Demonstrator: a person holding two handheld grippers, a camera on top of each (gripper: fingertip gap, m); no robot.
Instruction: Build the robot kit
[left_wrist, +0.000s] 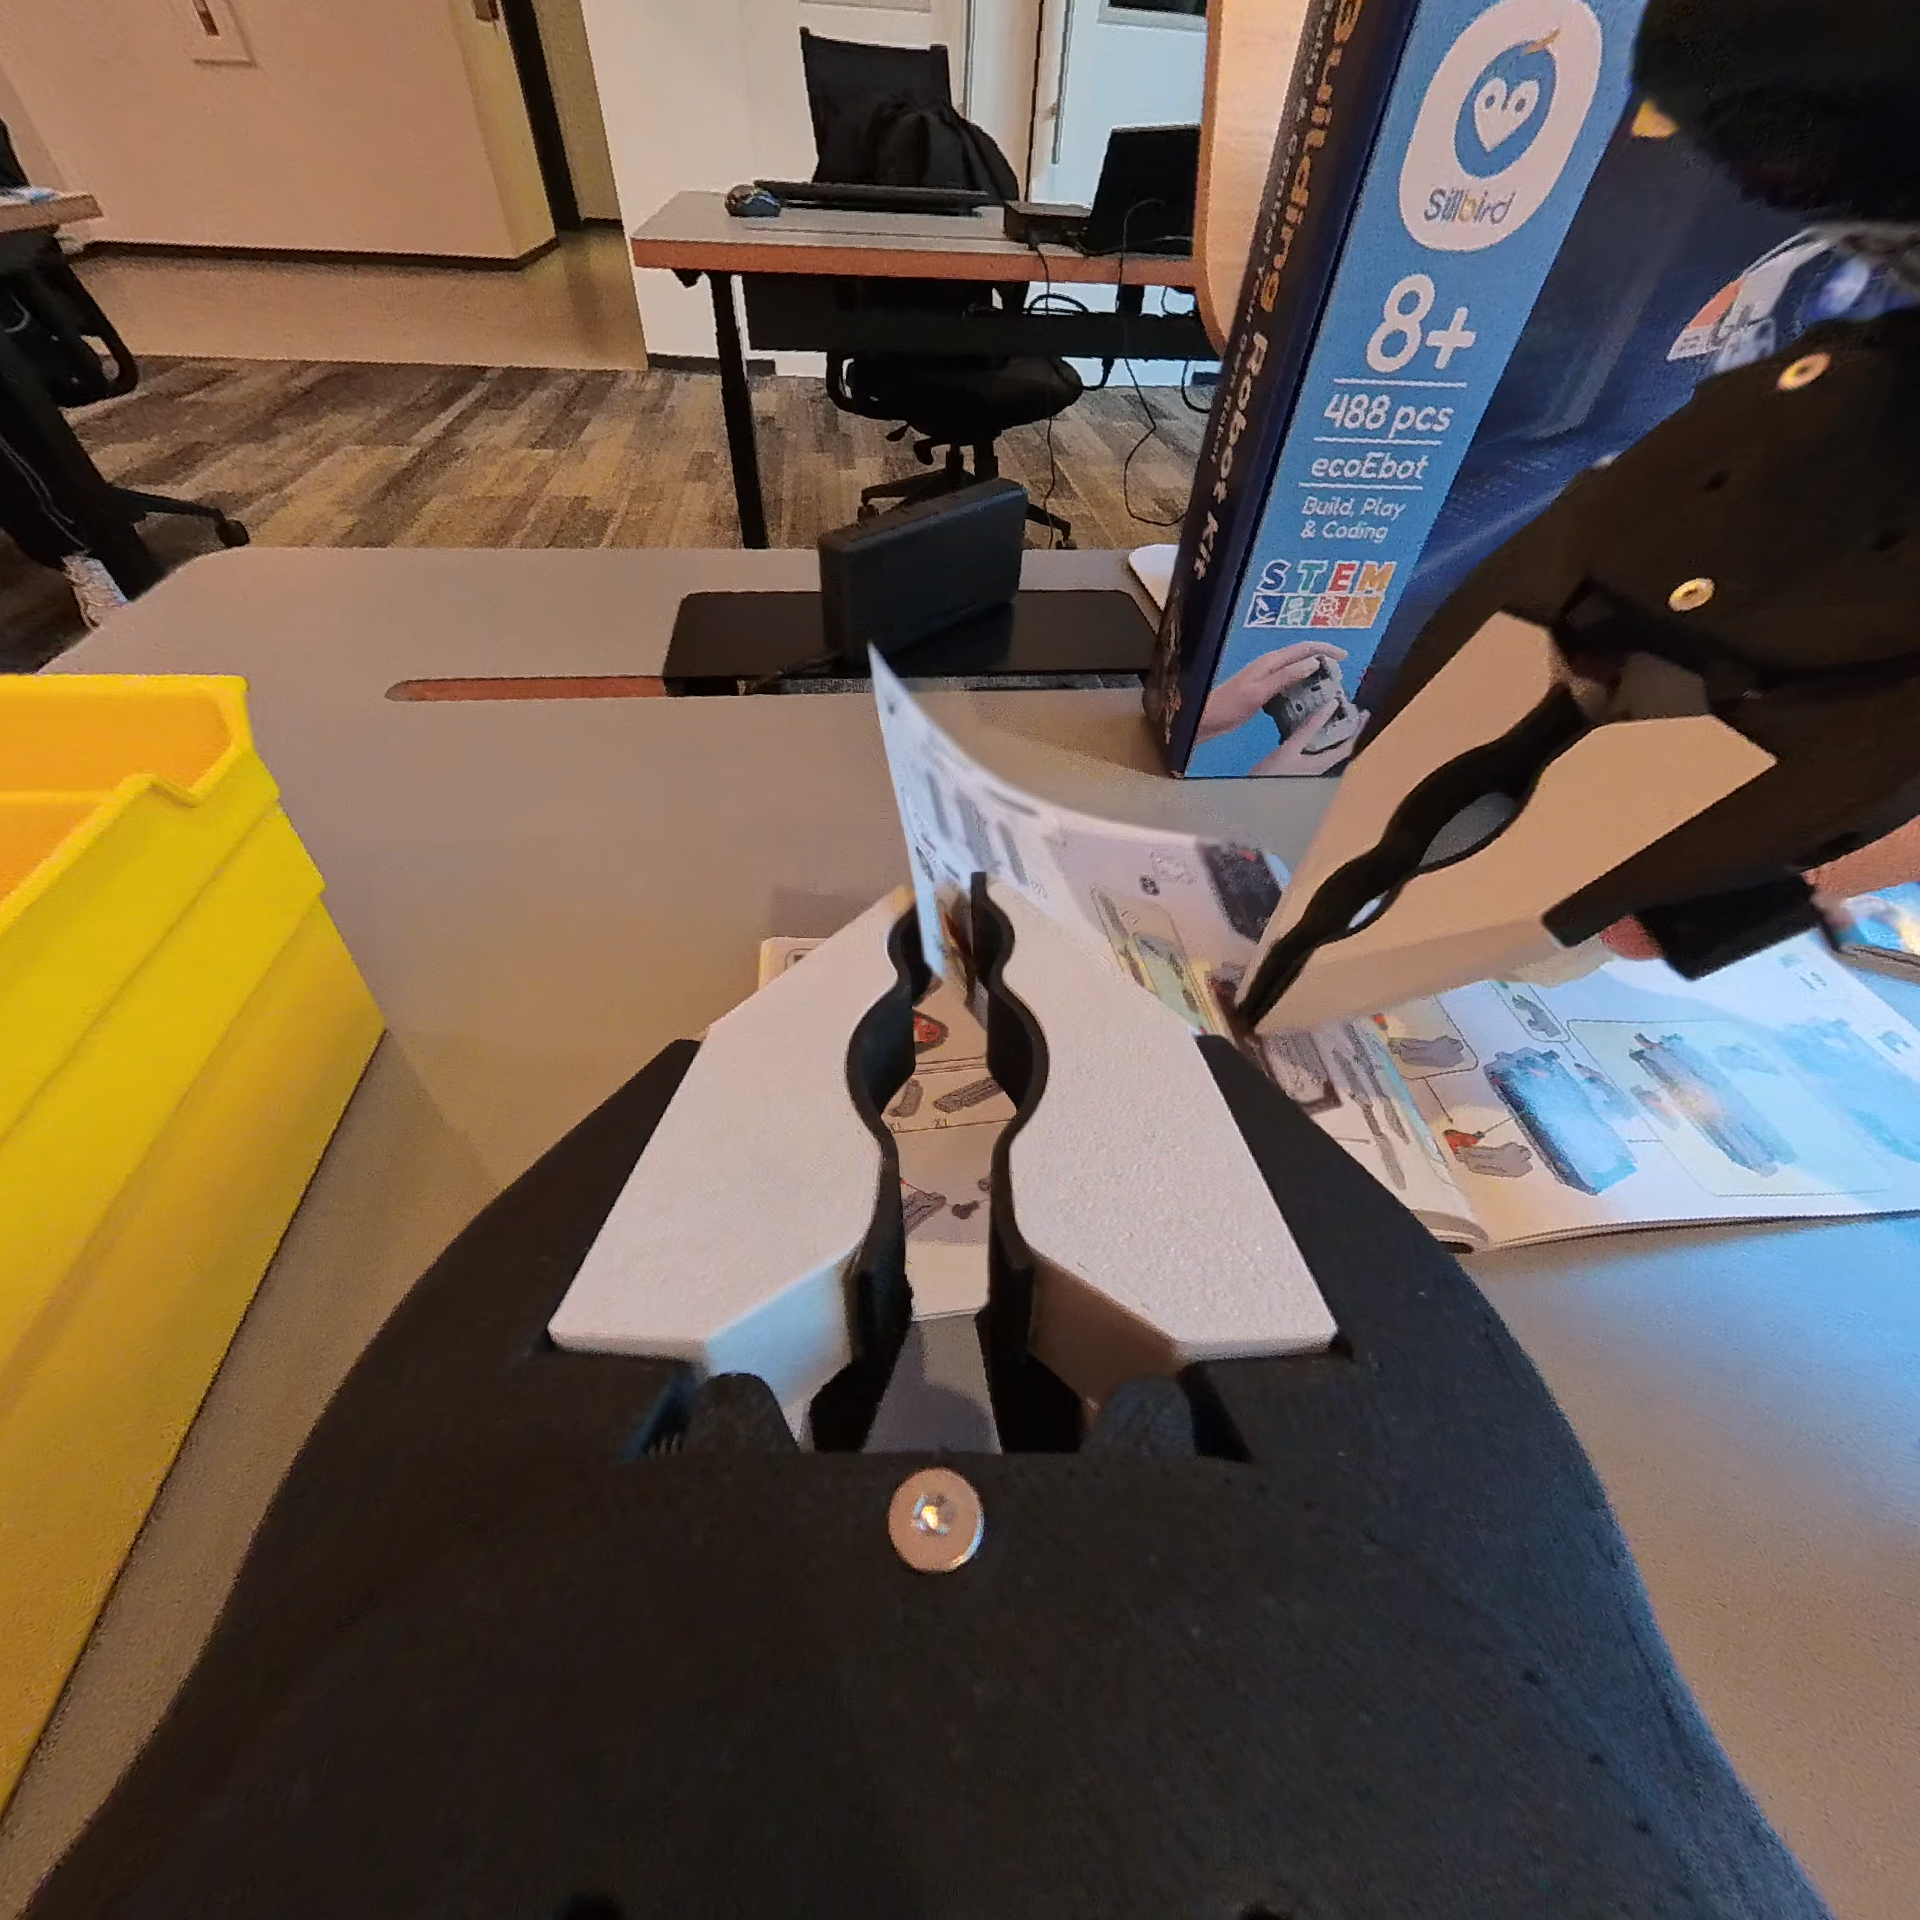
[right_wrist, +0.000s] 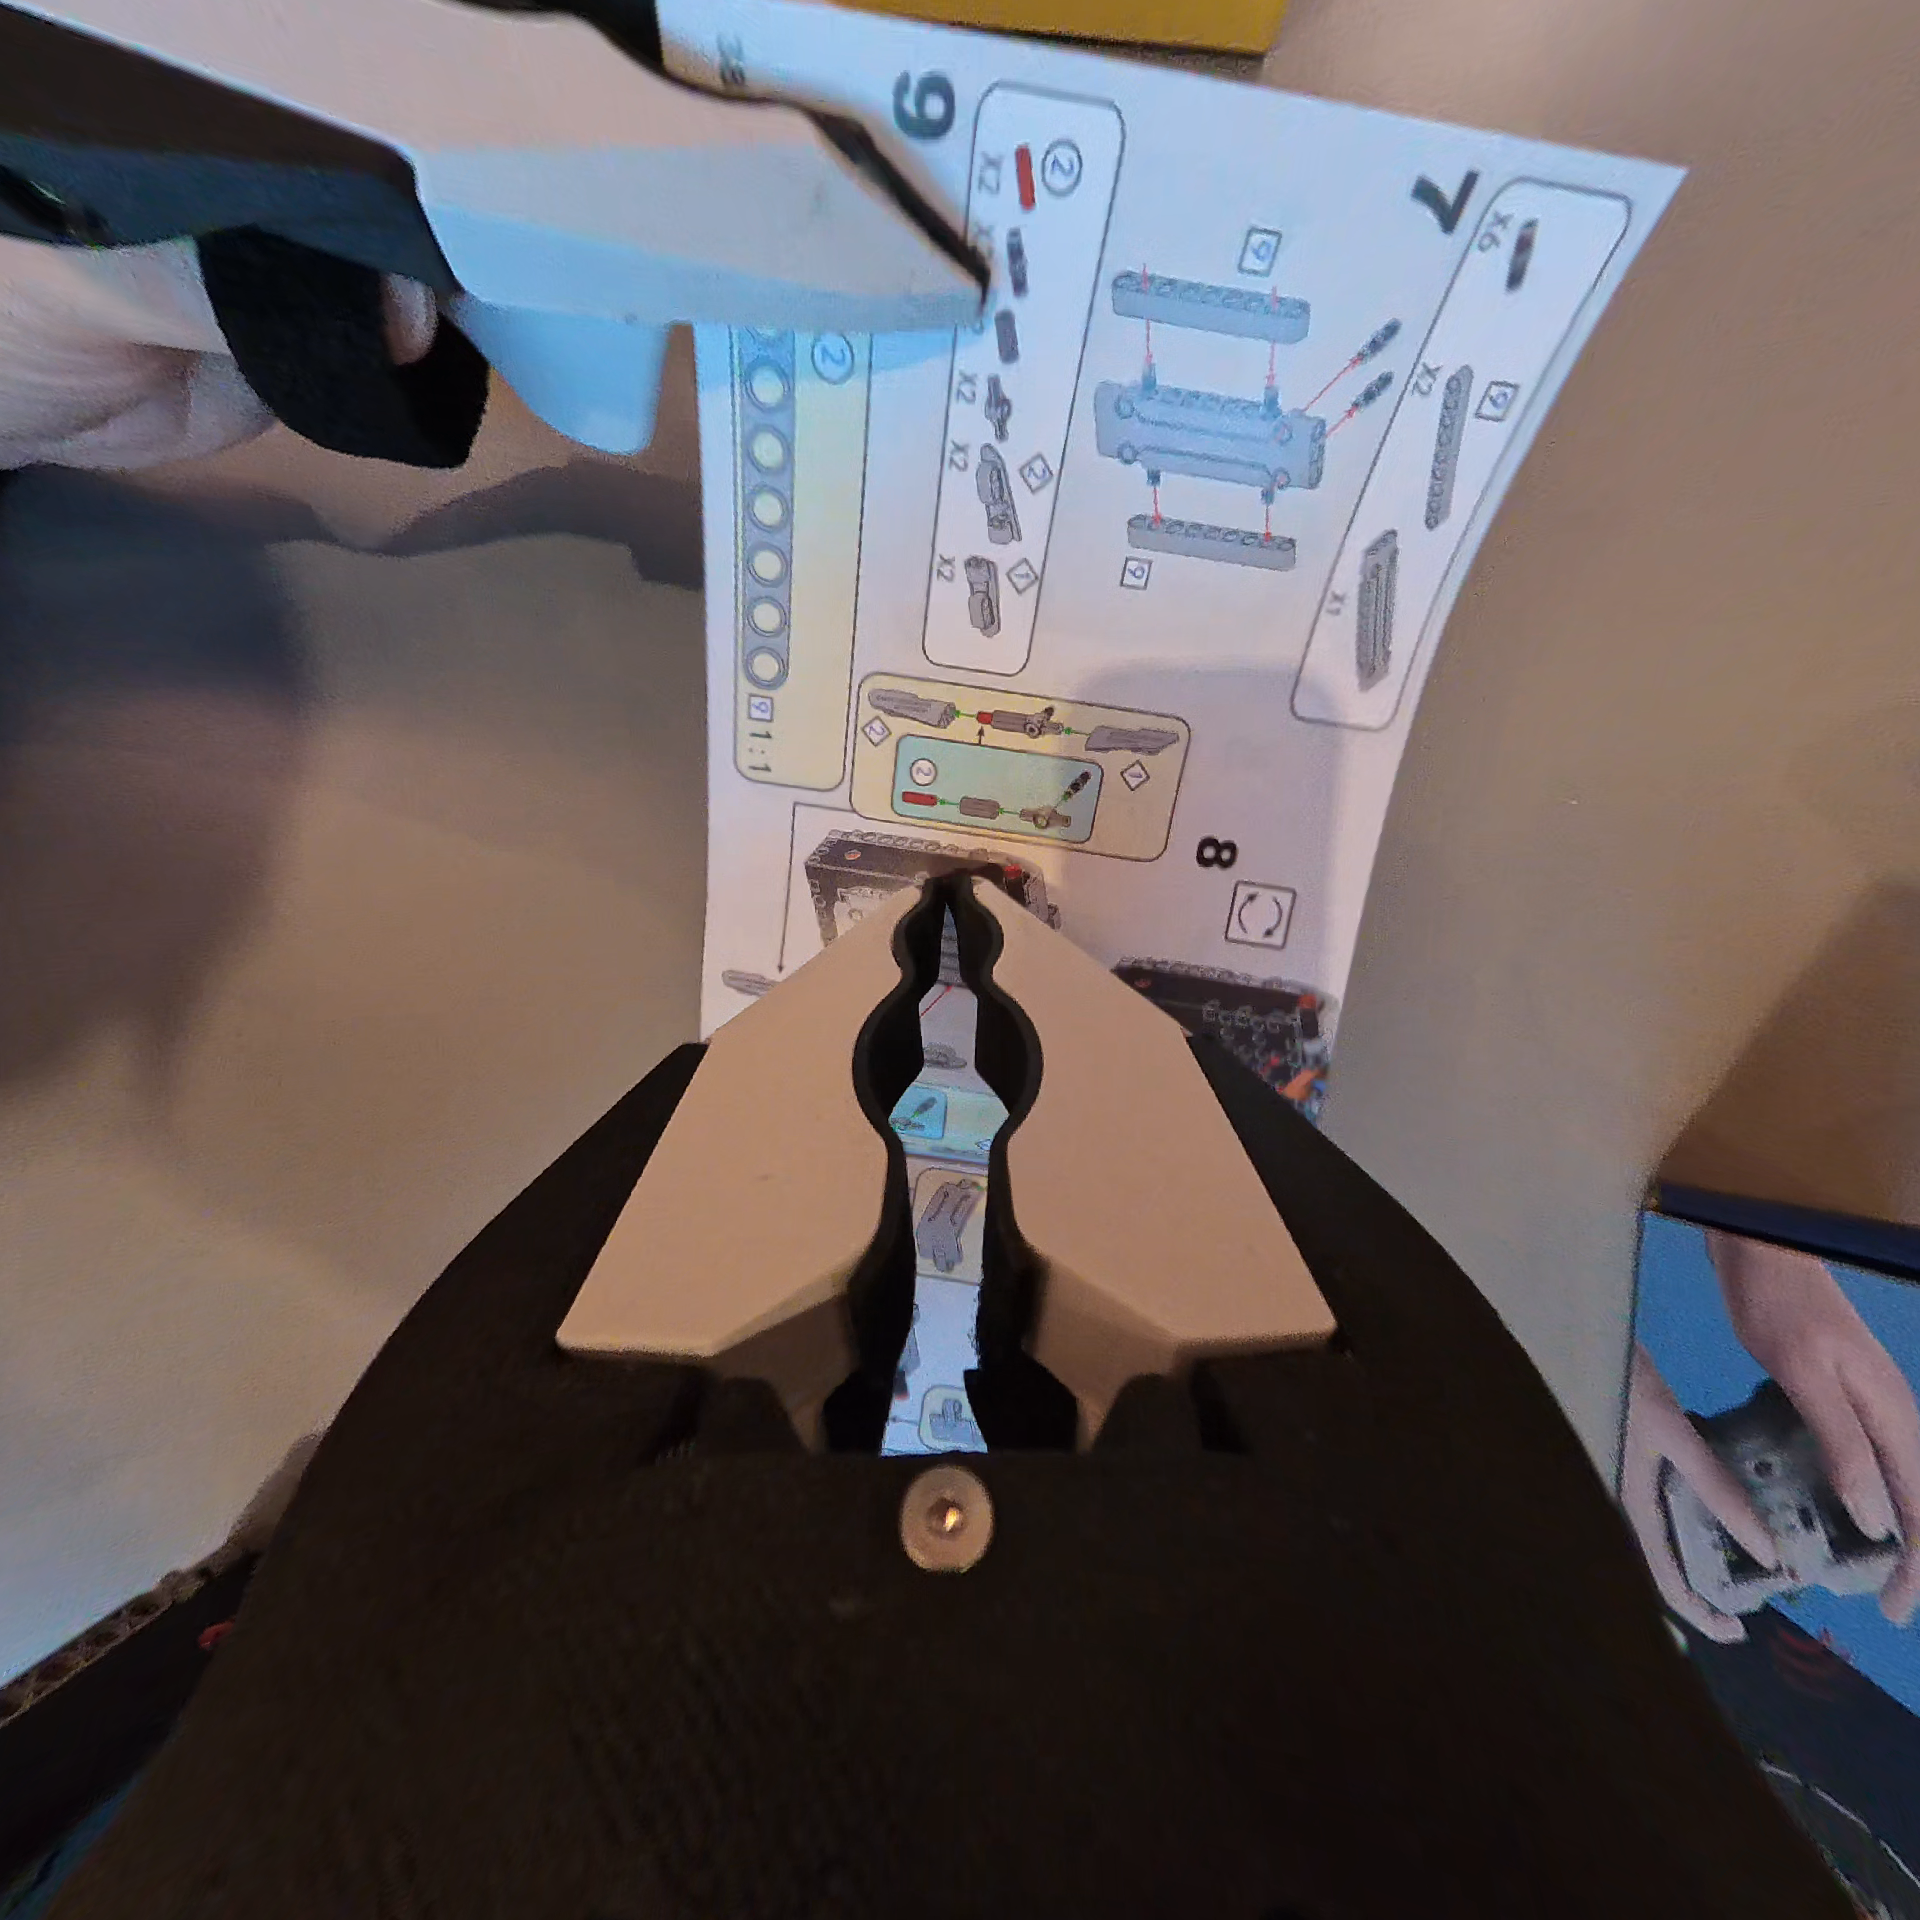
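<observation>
An open instruction booklet (left_wrist: 1662, 1122) lies on the grey table (left_wrist: 520, 831). One of its pages (left_wrist: 997, 821) curls up off it. My left gripper (left_wrist: 951, 914) is shut on that page's edge and holds it raised; the right wrist view shows it at the top left (right_wrist: 966, 270), at the page's (right_wrist: 1195, 623) corner. My right gripper (right_wrist: 951, 883) is shut with nothing between its pads. Its tips rest on the printed paper near the booklet's fold, as the left wrist view also shows (left_wrist: 1247, 1023).
Stacked yellow bins (left_wrist: 156, 935) stand at the table's left edge. A tall blue toy-kit box (left_wrist: 1382, 416) stands upright behind the booklet, close to the right gripper, and shows again at the lower right (right_wrist: 1766, 1455). A black device (left_wrist: 920, 561) sits at the table's back. Some 9 centimeters of space lies between my two pairs of fingers.
</observation>
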